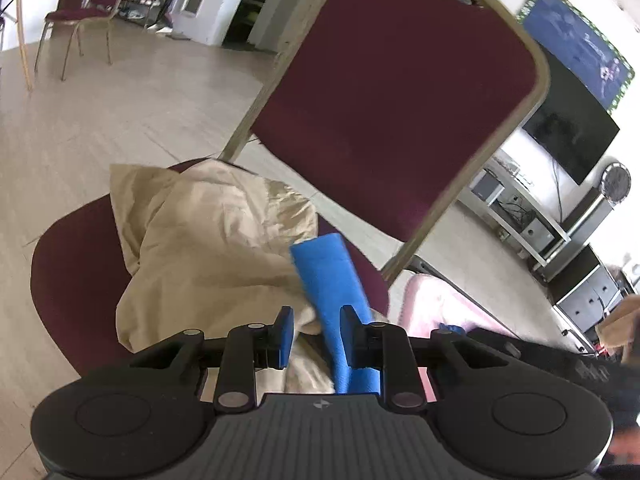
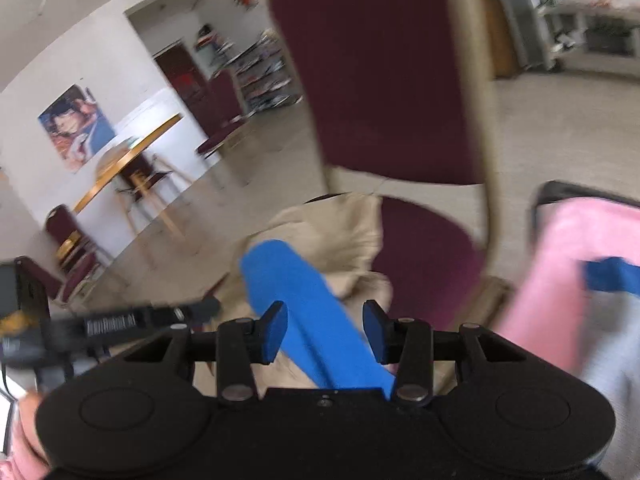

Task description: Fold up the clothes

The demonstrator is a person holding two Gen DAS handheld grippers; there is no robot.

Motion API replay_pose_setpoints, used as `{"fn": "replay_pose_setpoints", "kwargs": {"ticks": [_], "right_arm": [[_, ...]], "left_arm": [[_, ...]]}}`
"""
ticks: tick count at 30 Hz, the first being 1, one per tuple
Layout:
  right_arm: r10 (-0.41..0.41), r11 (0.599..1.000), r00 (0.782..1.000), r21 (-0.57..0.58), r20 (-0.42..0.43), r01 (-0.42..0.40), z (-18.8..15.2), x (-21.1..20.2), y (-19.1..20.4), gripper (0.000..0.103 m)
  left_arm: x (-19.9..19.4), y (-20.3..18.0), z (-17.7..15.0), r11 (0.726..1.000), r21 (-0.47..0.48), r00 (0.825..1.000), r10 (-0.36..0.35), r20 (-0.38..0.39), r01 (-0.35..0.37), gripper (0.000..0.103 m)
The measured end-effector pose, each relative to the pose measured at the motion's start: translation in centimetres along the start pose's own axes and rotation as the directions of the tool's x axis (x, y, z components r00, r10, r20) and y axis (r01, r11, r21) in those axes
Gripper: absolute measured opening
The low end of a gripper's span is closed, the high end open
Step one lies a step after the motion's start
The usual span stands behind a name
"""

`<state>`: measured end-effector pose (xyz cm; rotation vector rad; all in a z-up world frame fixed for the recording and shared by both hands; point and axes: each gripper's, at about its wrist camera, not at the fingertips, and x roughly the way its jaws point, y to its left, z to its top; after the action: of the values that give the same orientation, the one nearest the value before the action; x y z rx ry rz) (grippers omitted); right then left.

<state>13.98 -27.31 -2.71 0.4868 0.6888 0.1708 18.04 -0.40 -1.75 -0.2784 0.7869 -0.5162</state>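
A crumpled beige garment (image 1: 208, 248) lies heaped on the maroon seat of a chair (image 1: 68, 280). My left gripper (image 1: 317, 334) hangs just above its near edge, pads apart, with beige cloth and a long bright blue strip (image 1: 324, 272) in the gap; the strip lies against the right-hand pad only. In the right wrist view the same garment (image 2: 340, 236) sits ahead of my right gripper (image 2: 326, 330). Its pads stand wide apart, and a blue strip (image 2: 288, 288) runs up between them without being pinched. What the strip is I cannot tell.
The chair's maroon back (image 1: 400, 92) rises close behind the garment. A pink cloth (image 2: 568, 280) lies on a dark-framed seat to the right. My left gripper's black body (image 2: 120, 324) shows at the left of the right wrist view. Other chairs, a round table (image 2: 132, 156) and shelves stand further off.
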Motion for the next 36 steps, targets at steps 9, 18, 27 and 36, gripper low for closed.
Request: {"fn": "replay_pose_setpoints", "kwargs": {"ticks": [9, 18, 27, 36], "right_arm": [[0.173, 0.952, 0.980, 0.272, -0.099, -0.141, -0.4, 8.2, -4.7, 0.045], [0.363, 0.892, 0.932, 0.284, 0.014, -0.351, -1.9, 5.3, -4.5, 0.035], [0.361, 0.933, 0.931, 0.030, -0.057, -0.360, -2.8, 4.4, 2.9, 0.034], [0.100, 0.952, 0.994, 0.287, 0.043, -0.108, -1.7, 1.9, -2.2, 0.056]], "left_arm": [[1.4, 2.1, -0.6, 0.998, -0.027, 0.998, -0.062, 0.010, 0.063, 0.022], [0.6, 2.9, -0.4, 0.997, -0.058, 0.998, -0.045, 0.037, 0.048, 0.022], [-3.3, 4.0, -1.3, 0.990, -0.132, 0.995, -0.030, 0.097, 0.043, 0.031], [-2.3, 2.2, -3.4, 0.993, -0.093, 0.997, -0.073, 0.032, 0.076, 0.031]]}}
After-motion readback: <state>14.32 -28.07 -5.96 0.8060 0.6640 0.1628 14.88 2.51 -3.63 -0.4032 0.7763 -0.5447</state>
